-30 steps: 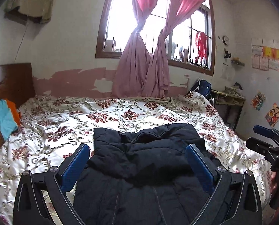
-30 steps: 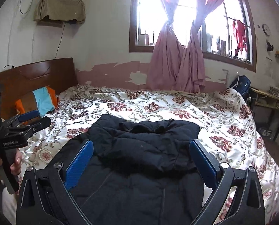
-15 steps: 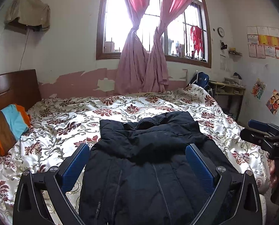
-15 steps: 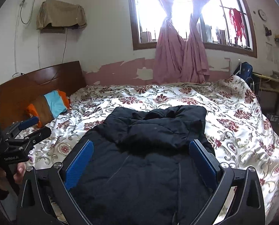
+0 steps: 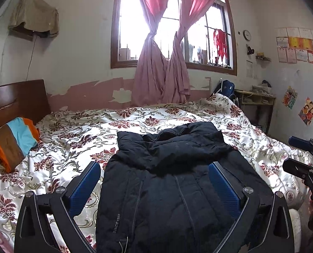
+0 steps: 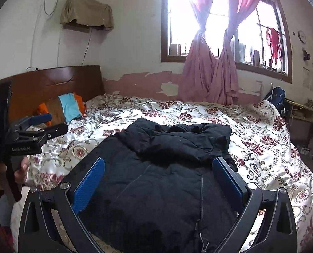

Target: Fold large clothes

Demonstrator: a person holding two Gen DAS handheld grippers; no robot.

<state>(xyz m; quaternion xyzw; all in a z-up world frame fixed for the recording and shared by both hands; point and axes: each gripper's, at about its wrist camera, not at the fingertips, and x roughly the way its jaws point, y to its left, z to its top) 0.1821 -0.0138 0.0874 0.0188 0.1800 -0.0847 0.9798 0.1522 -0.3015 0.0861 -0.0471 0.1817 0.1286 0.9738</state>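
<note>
Jacket [image 5: 169, 181], black and padded, lies flat on the bed [image 5: 72, 130] with its long axis running from the near edge toward the window [image 5: 173, 27]; the collar end points away toward the curtains [image 5: 162, 80], and the hem end comes down to the bottom of both views. Its upper part is doubled over into a thick band [image 6: 177, 143] lying crosswise near the collar. Small pale lettering runs along 1 seam near the hem in the left wrist view. The left gripper [image 5: 154, 179] hangs above the lower half of the jacket with its 2 blue pads [image 5: 84, 185] spread wide, 1 over the flowered bedspread just beside the jacket's edge and 1 over the dark fabric; nothing sits between them and whether they touch the cloth cannot be told. The right gripper [image 6: 158, 176] is held the same way over the jacket, jaws fully apart and holding nothing, its blue pads [image 6: 89, 181] framing the folded band. Each gripper also shows at the edge of the other's view, the left one [image 6: 32, 130] gripped by a hand [image 6: 19, 168] at the headboard [image 6: 51, 84] side, the right one [image 5: 304, 164] at the side nearer the desk [image 5: 255, 99]. A striped pillow [image 5: 13, 139] in orange, brown and light blue rests by the headboard, well apart from the jacket.
</note>
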